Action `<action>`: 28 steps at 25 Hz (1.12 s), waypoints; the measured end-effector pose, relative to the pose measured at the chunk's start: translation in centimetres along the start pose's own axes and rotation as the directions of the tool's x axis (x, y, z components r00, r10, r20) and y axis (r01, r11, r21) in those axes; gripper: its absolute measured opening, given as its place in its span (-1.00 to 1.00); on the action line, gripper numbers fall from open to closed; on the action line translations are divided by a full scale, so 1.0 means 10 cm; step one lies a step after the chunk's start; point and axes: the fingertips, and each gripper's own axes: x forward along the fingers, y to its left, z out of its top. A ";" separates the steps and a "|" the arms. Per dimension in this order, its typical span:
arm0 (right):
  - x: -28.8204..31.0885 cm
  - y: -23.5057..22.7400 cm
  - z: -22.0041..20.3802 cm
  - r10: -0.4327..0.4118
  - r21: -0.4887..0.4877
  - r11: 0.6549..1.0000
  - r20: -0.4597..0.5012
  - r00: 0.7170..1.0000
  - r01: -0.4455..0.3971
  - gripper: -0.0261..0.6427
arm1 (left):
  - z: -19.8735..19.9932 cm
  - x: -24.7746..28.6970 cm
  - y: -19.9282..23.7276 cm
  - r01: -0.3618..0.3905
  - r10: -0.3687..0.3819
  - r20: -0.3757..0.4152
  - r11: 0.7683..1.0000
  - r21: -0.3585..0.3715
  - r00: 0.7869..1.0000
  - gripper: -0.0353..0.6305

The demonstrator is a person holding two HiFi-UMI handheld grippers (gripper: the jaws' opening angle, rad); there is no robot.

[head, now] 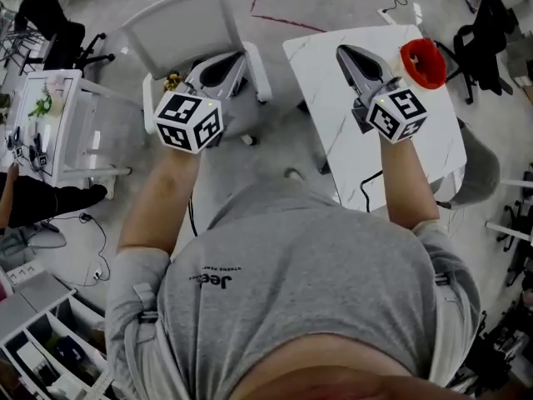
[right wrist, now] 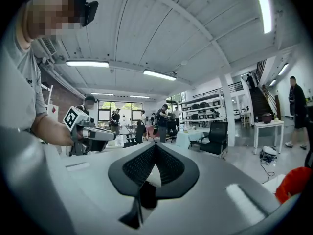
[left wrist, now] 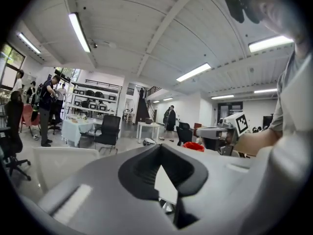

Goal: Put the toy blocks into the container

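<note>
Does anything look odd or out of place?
Nothing is spilled or broken. Oddly, no toy blocks are in view: the left gripper and right gripper are shut and empty; the red container stands on the white table.

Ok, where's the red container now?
Head view, right side: the red container sits near the white table's far edge, just right of the right gripper's tip.

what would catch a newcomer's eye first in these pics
The bold black-and-white marker cube on the left gripper and the matching one on the right gripper stand out first. Both are held out in front of the person's grey shirt, with the jaws shut and nothing between them. Next comes the red container, bright against the white table, at its far edge just beyond the right gripper.
</note>
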 end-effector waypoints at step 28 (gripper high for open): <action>1.21 1.80 -0.13 0.330 0.010 0.944 -0.066 0.942 -0.330 -0.91 | -0.34 -2.33 0.90 -0.286 0.298 0.078 0.948 -0.139 0.951 -0.72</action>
